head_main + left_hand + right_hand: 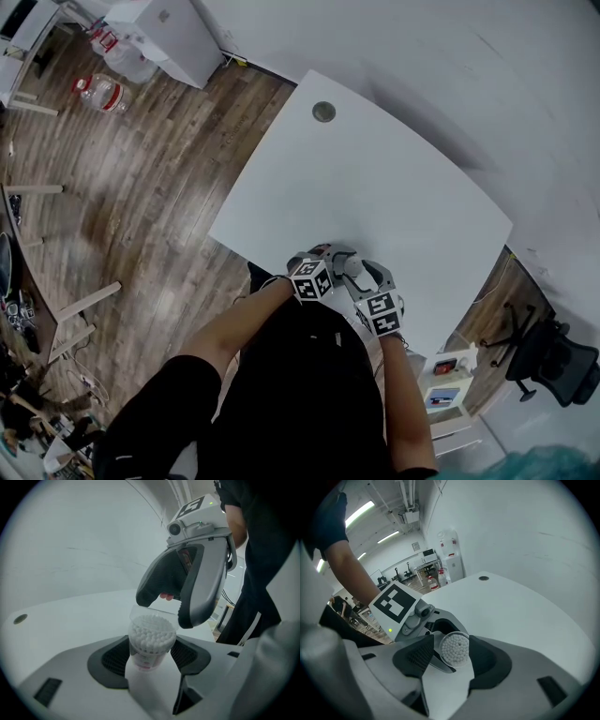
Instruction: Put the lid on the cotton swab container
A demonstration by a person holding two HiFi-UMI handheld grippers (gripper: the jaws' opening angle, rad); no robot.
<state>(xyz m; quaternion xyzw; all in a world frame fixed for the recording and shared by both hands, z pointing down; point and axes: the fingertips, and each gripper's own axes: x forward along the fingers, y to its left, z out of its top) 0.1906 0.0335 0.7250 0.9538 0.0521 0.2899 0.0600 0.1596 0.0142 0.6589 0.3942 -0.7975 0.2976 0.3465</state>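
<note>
A small clear cotton swab container (149, 644), packed with white swabs, stands upright between the pads of my left gripper (150, 654), which is shut on its body. A clear lid (153, 617) sits over its top. My right gripper (162, 610) hangs over it from the upper right. From above, the round swab-filled top (455, 649) lies between the dark pads of my right gripper (452, 656), which stand open with small gaps on both sides. Both grippers meet at the table's near edge (349, 272).
The white table (375, 178) stretches away beyond the grippers, with a round cable grommet (323, 112) near its far end. Wooden floor (141, 187) lies to the left and a white cabinet (169, 33) stands beyond it. An office chair (553, 361) stands at the right.
</note>
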